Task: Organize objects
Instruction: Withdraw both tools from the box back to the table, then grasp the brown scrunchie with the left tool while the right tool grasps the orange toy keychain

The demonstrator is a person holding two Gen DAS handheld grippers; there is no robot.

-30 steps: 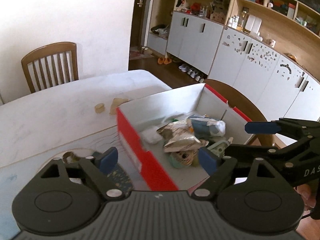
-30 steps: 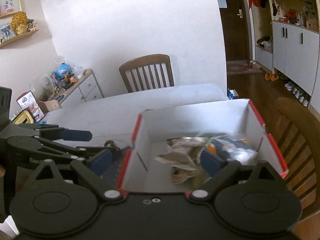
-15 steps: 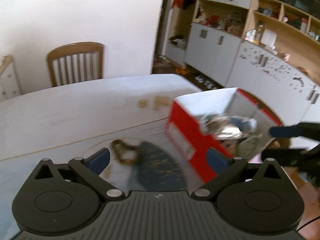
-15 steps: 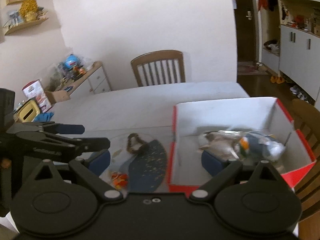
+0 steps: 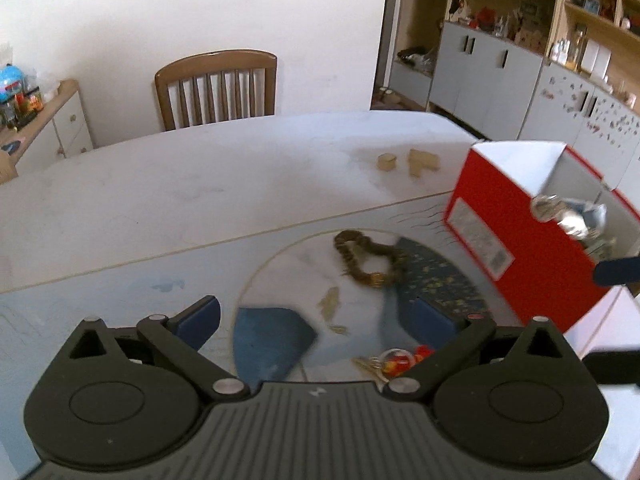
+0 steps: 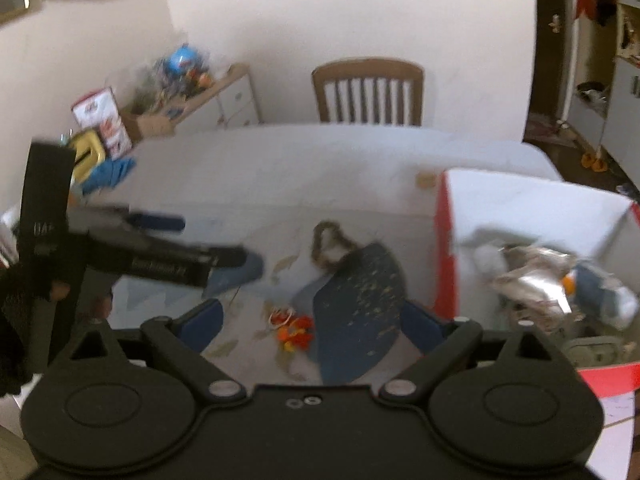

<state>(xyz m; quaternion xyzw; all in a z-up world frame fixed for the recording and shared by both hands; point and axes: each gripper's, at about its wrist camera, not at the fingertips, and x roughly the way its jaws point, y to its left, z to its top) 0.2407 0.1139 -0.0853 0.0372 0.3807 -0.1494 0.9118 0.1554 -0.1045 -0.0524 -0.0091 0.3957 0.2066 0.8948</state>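
Note:
A red shoebox (image 5: 520, 248) with a white inside (image 6: 520, 208) stands at the right of the table, holding a foil packet (image 6: 532, 272) and other small items. On the pale mat left of it lie a brown bead bracelet (image 5: 368, 256) (image 6: 330, 240) and a red-orange keychain (image 5: 400, 360) (image 6: 294, 326). My left gripper (image 5: 316, 318) hangs open over the mat, with the keychain just below its right finger. My right gripper (image 6: 314, 322) is open too, and the keychain lies between its fingers in that view. The left gripper (image 6: 212, 238) shows at the left of the right wrist view.
Two small wooden pieces (image 5: 404, 160) lie on the white table (image 5: 160, 184) beyond the mat (image 5: 120, 292). A wooden chair (image 5: 216, 84) stands at the far side. A sideboard (image 6: 192, 96) with clutter is at the left, cabinets (image 5: 500, 72) at the right.
Both grippers have swung left, from over the open box to over the mat with the bracelet and keychain. The left jaws spread slightly wider.

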